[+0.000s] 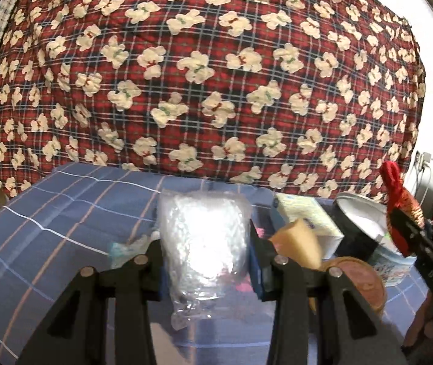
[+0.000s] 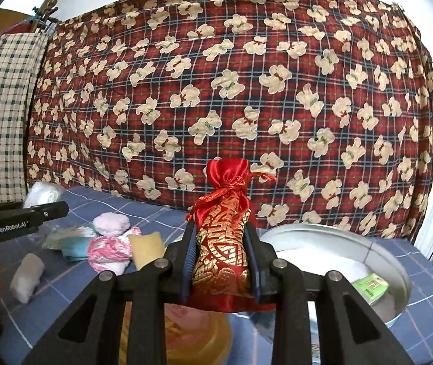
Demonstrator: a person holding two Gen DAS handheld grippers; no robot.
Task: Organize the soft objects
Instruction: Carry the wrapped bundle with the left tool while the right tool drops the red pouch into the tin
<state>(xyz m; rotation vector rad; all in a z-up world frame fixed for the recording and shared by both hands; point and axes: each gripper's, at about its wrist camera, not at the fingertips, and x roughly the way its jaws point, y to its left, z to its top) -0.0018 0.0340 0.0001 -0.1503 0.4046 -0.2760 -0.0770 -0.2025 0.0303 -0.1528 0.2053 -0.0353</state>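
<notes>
Your left gripper [image 1: 205, 261] pinches a clear plastic-wrapped bundle [image 1: 204, 243] upright between its pads, above the blue checked bed sheet [image 1: 49, 228]. Your right gripper [image 2: 221, 261] pinches a red and gold drawstring pouch [image 2: 224, 237], also upright, just left of a round metal tin [image 2: 368, 243]. On the sheet to the left lie a pink patterned cloth [image 2: 111, 251], a yellow sponge [image 2: 146, 249] and a white roll [image 2: 28, 276]. A red plaid bear-print quilt [image 2: 246, 91] fills the far side.

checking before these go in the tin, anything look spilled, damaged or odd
Nothing stands out. The left gripper holds a clear plastic bag, the right gripper an upright red pouch, both intact. The round tin sits level on the bedsheet.
</notes>
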